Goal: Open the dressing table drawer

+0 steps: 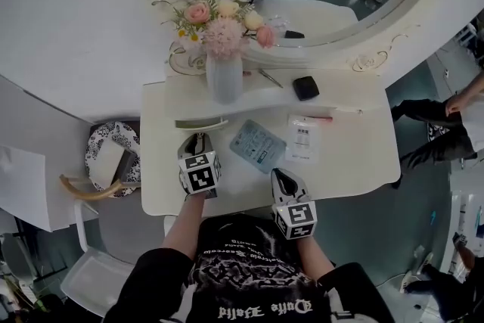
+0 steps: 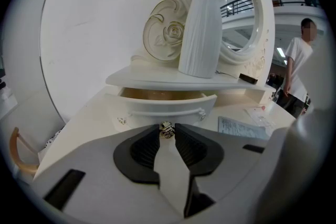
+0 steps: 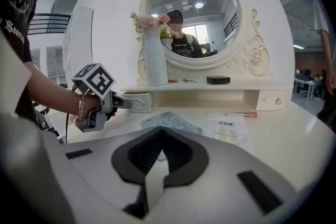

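- left tongs pinching small metal knob of drawer.
- drawer pulled partly out beneath shelf, left end of counter.
- right tongs pressed together, empty, at counter's front edge.

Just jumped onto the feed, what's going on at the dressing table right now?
A person is working at the dressing table with a handheld gripper in each hand. The left gripper is closed on the small metal knob of the drawer, which is pulled partly out from under the shelf, with its inside showing. The right gripper is shut and empty, held near the table's front edge, away from the drawer.
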`<state>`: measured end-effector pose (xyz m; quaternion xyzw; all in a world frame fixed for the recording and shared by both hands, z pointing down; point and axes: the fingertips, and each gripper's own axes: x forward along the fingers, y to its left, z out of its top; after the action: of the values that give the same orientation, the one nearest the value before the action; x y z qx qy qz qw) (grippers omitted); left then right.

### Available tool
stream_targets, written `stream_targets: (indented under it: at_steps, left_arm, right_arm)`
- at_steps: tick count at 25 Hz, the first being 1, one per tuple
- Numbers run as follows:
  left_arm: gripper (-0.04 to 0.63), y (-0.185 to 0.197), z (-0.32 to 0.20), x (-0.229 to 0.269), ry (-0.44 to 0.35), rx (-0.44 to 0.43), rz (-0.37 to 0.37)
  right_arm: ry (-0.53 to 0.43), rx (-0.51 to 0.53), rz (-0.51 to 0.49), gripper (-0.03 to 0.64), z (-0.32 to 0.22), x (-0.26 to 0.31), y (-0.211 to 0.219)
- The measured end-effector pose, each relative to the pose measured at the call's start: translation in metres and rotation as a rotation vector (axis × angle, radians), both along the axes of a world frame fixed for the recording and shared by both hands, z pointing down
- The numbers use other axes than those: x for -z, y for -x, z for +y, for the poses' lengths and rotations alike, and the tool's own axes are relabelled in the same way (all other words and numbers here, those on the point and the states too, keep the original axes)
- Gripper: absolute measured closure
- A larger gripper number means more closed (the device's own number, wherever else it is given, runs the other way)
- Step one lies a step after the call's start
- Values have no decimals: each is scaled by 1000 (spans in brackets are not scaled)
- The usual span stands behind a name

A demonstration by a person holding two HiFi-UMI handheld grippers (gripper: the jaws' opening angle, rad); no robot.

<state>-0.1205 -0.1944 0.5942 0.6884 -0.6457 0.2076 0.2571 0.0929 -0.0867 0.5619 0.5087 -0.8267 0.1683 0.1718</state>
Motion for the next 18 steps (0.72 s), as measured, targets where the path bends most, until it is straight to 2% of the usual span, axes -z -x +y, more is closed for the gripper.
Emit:
stream_targets:
  at_steps: [18]
  left_arm:
    - [492,0,8,-1,9,-4,-4]
  right_arm:
    - [2,-17,-5,606,5,1,1]
